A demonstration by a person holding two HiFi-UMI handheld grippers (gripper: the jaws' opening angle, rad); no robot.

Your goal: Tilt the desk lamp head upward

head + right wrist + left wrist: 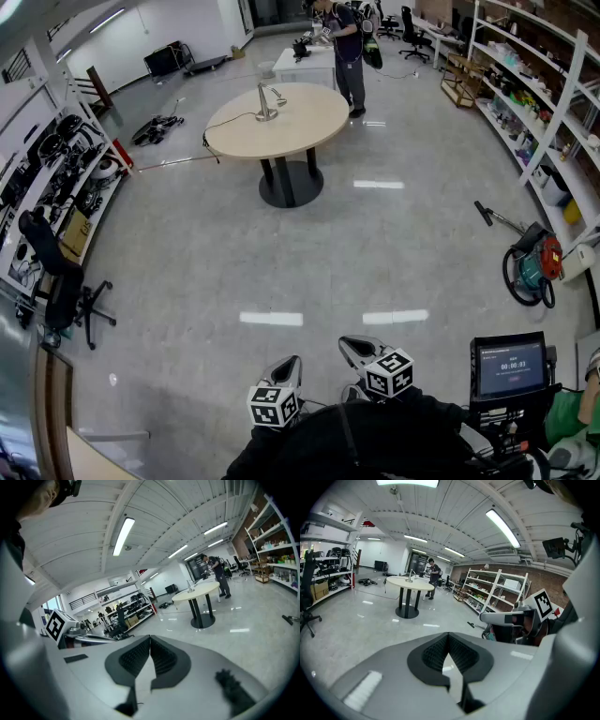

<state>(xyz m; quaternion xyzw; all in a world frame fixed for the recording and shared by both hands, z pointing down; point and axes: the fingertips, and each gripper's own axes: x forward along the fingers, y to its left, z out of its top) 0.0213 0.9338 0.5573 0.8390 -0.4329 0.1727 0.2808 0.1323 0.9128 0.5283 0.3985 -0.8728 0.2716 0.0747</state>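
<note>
The silver desk lamp [267, 101] stands on a round beige table [300, 131] far across the room, its head drooping. It also shows small and distant as the lamp [411, 575] on the table [405, 583] in the left gripper view, and as the lamp [189, 586] on the table [199, 591] in the right gripper view. Both grippers are held close to the body, far from the table. My left gripper [287, 366] [449, 635] is shut on nothing. My right gripper [355, 348] [150, 639] is shut too, empty.
A person [349, 49] stands behind the round table beside a white table [305, 64]. Shelving [544, 103] lines the right wall, racks and an office chair [61, 281] the left. A red-and-teal machine with a hose [531, 265] lies right; a screen [511, 367] stands near me.
</note>
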